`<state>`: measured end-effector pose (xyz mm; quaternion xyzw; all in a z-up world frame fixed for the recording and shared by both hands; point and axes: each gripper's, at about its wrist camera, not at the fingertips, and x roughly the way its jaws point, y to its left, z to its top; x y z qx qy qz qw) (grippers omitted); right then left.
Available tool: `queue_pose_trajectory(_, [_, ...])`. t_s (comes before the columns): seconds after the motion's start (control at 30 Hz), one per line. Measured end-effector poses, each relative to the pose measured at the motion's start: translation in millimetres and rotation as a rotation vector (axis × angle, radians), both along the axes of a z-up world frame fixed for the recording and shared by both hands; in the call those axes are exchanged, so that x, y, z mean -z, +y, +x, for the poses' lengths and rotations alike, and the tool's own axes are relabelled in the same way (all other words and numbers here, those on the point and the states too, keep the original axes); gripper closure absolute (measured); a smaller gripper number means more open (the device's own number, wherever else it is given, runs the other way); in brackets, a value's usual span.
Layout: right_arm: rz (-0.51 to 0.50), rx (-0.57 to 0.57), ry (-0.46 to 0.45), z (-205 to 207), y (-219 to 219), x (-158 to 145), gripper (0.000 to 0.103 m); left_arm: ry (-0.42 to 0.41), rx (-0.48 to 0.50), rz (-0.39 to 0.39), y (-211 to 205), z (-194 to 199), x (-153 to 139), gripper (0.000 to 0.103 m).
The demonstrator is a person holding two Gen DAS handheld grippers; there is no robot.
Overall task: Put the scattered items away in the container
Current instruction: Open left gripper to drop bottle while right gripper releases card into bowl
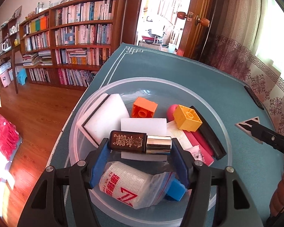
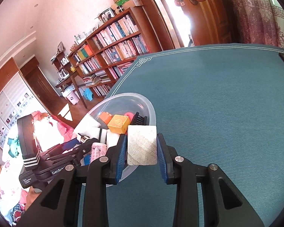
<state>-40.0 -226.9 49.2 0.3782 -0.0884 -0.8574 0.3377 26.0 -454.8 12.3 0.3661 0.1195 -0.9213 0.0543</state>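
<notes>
Brown bottle (image 1: 129, 142): left hand-held gripper (image 1: 140, 147) is squeezing it — over the bowl (image 1: 214, 102).
White block (image 2: 142, 145): right hand-held gripper (image 2: 142, 151) is pinching it.

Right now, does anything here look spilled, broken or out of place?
Nothing spilled or broken. The bowl is a jumble of blocks, sponges and a bandage roll. The left gripper holds a bottle over it; the right gripper holds a sponge beside it.
</notes>
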Motion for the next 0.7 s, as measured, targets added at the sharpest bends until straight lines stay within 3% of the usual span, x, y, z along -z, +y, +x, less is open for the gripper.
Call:
queue_pose_trajectory(0.07, [0.006,-0.013,0.002,0.1,-8.1,0.4,0.069,0.012,0.008,0.01,0.2,2.3,-1.3,0.023])
queue_pose_trajectory(0.43, [0.038,-0.069,0.008,5.4,-47.3,3.5,0.069,0.035,0.035,0.047,-6.1,19.8,-13.2,0.022])
queue_pose_trajectory(0.7, [0.09,-0.091,0.043,5.3,-76.3,7.4,0.069,0.049,0.021,-0.029,-9.1,38.7,-24.4,0.021])
